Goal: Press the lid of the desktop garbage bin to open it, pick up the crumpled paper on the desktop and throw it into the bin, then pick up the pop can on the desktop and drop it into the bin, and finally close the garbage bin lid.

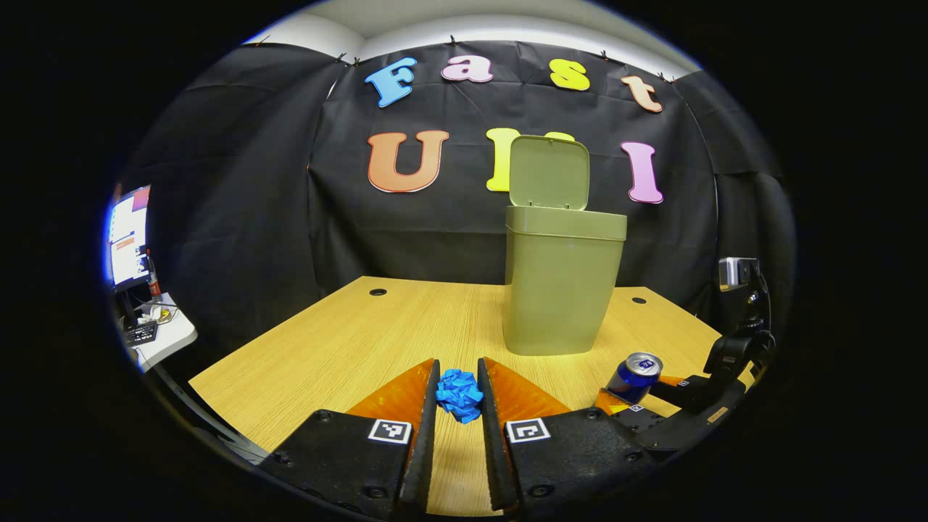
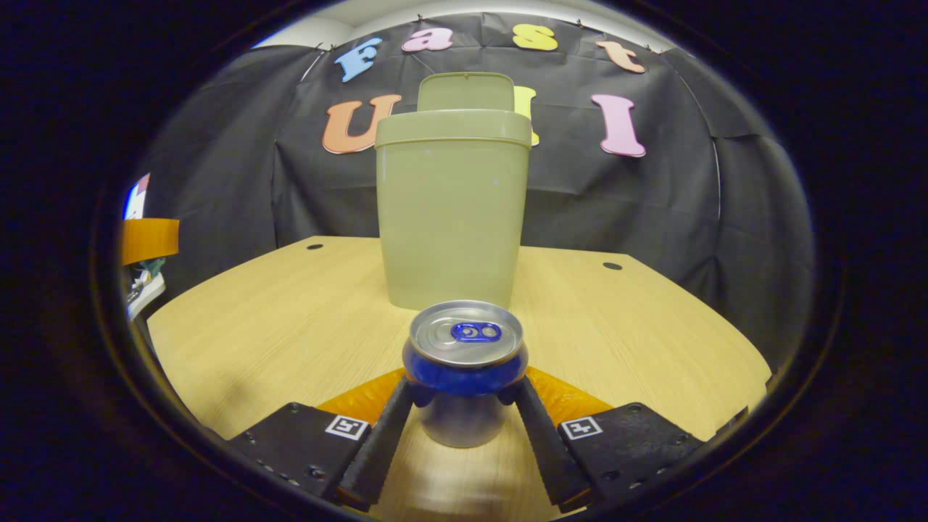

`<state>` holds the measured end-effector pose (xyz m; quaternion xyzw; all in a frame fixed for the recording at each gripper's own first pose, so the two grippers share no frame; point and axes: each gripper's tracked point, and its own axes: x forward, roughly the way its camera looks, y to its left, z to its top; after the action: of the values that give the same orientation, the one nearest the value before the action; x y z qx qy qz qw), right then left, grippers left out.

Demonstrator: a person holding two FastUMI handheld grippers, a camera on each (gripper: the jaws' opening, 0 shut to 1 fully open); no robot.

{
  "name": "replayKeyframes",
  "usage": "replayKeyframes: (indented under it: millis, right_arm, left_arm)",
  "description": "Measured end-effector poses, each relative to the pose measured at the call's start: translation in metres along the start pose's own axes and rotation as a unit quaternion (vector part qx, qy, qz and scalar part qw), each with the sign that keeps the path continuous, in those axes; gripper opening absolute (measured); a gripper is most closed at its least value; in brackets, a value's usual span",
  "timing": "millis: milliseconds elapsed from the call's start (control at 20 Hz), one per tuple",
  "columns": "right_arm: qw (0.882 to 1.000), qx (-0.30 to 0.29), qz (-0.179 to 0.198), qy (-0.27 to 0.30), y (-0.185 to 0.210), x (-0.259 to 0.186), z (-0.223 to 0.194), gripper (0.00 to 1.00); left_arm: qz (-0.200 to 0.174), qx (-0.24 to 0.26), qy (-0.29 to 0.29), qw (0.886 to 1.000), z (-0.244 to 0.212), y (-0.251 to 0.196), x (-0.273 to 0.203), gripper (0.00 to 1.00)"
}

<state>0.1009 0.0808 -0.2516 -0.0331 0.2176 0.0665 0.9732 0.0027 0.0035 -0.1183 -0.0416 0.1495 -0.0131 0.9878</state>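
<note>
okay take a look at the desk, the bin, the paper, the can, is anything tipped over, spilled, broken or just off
Nothing stands out. The garbage bin stands upright with its lid raised. The crumpled paper lies between the left gripper fingers. The pop can stands upright, gripped by the right gripper. No spill shows on the desk.

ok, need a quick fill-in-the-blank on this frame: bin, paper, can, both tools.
1. The bin lid stands ____.
2. The crumpled paper between the left tool fingers is ____ in colour.
3. The right tool fingers sit on either side of the ____.
4. The can stands ____ on the table.

Missing words: open; blue; can; upright
</note>
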Motion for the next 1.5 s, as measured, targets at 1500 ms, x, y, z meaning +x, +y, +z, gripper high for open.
replayKeyframes:
  millis: [1500]
  right_arm:
    - [0.996, -0.012, 0.002, -0.089, -0.076, -0.161, 0.095, 0.79]
  left_arm:
    - [-0.06, -0.021, -0.04, 0.997, 0.103, -0.047, 0.035, 0.33]
